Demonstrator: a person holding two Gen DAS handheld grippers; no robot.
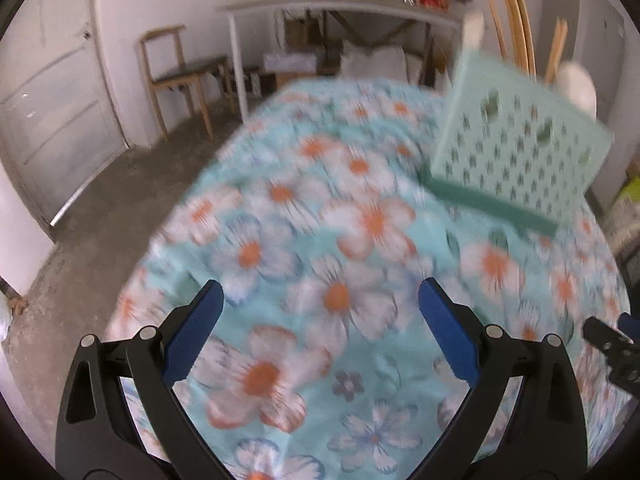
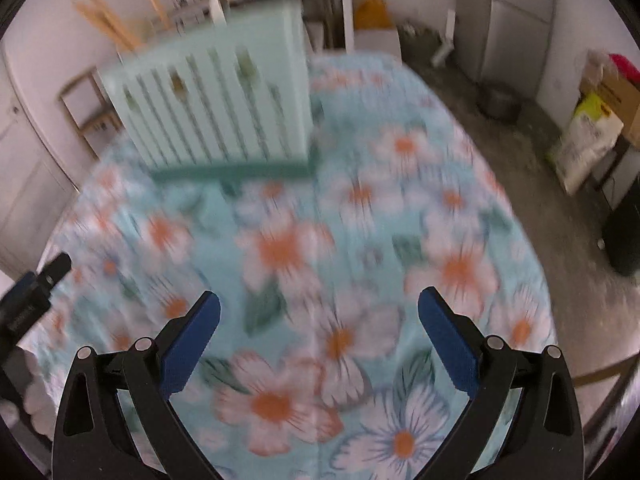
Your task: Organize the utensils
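Mint green utensil holder is standing toward the far side of the flower-print tablecloth, wooden and white handles possibly poking from it, blurred. Left gripper and right gripper are both hovering spread apart, empty, nothing blocking. Wooden chair is sitting beyond; no writing legible.
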